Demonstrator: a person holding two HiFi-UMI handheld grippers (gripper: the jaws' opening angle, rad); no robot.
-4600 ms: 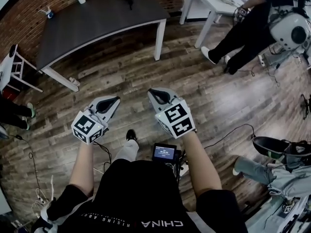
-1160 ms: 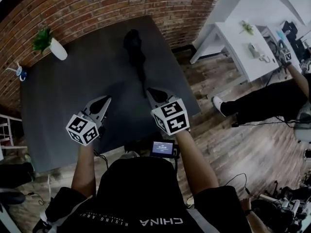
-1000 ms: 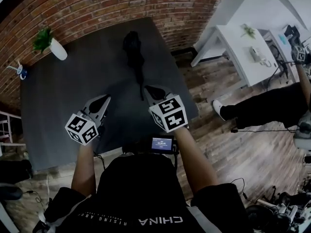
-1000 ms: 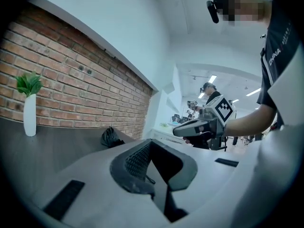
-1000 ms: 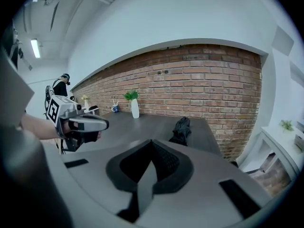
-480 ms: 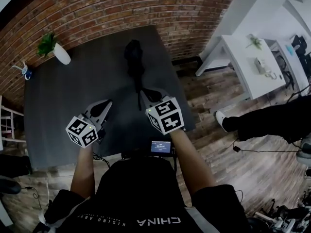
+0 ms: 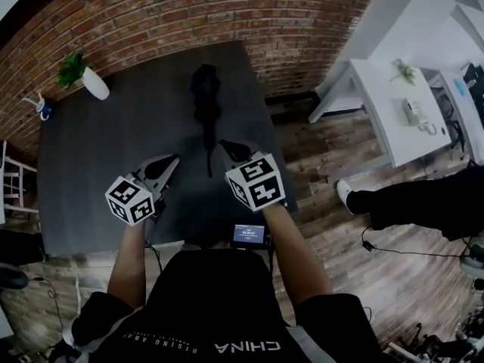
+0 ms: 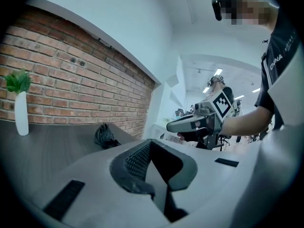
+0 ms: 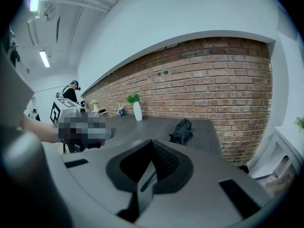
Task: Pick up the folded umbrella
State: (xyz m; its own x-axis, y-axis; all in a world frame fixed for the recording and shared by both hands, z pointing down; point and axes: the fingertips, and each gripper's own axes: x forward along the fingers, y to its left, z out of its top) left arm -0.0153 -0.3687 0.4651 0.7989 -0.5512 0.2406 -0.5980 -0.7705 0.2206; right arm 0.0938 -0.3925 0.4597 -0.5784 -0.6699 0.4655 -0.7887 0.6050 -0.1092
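The folded black umbrella [image 7: 206, 100] lies on the far right part of a dark grey table [image 7: 98, 165], its strap trailing toward me. The left gripper view shows the umbrella [image 8: 105, 137] as a dark bundle ahead; the right gripper view has the umbrella [image 9: 182, 131] near the brick wall. My left gripper [image 7: 172, 159] is shut and empty over the table's near part, left of the umbrella. My right gripper [image 7: 227, 148] is also shut and empty, just short of the strap's end. Neither touches the umbrella.
A white vase with a green plant [image 7: 94, 85] and a small blue-and-white object [image 7: 41, 108] stand at the table's far left by the brick wall [image 7: 189, 13]. A white table [image 7: 393, 104] and another person's leg [image 7: 408, 199] are at the right.
I have walked up to the dark table. Over the last second both grippers moved forward over it toward the umbrella, staying shut.
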